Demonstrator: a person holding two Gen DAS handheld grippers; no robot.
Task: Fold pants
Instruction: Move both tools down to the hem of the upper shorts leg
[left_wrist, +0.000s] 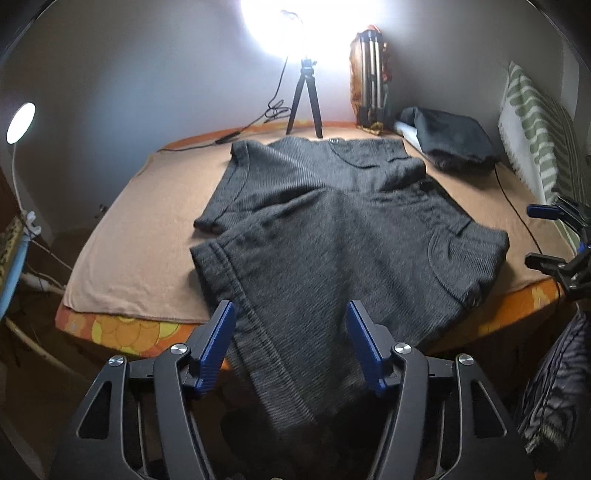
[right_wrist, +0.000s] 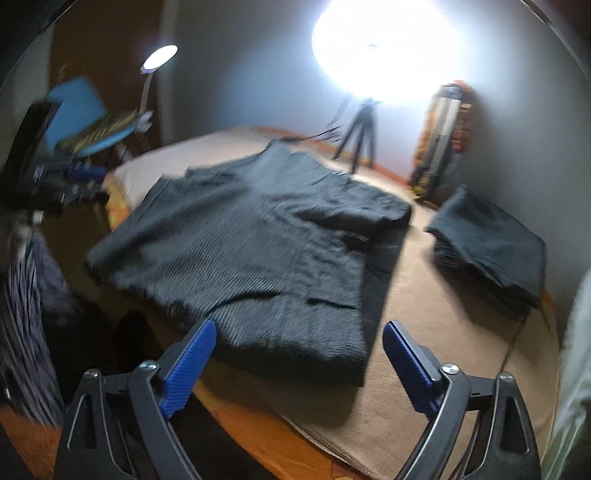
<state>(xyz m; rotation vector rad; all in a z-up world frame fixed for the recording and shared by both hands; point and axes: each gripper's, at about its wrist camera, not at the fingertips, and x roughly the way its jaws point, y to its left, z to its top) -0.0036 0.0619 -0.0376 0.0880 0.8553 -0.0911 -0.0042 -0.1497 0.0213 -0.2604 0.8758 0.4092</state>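
Dark grey ribbed pants (left_wrist: 332, 221) lie on a tan blanket (left_wrist: 147, 229) on the bed, legs crossing in loose folds, one leg hanging over the near edge. My left gripper (left_wrist: 291, 314) is open, its blue pads either side of that hanging leg, not closed on it. The right gripper (left_wrist: 546, 236) shows at the right edge of the left wrist view. In the right wrist view the pants (right_wrist: 251, 243) lie ahead, blurred. My right gripper (right_wrist: 299, 332) is open and empty above the pants' near corner. The left gripper (right_wrist: 77, 181) shows at far left.
A stack of folded dark clothes (right_wrist: 491, 243) sits at the right of the bed, also seen in the left wrist view (left_wrist: 450, 140). A small tripod with a bright lamp (left_wrist: 304, 99) and a folded tripod (left_wrist: 369, 81) stand at the back. A striped pillow (left_wrist: 532, 129) leans right.
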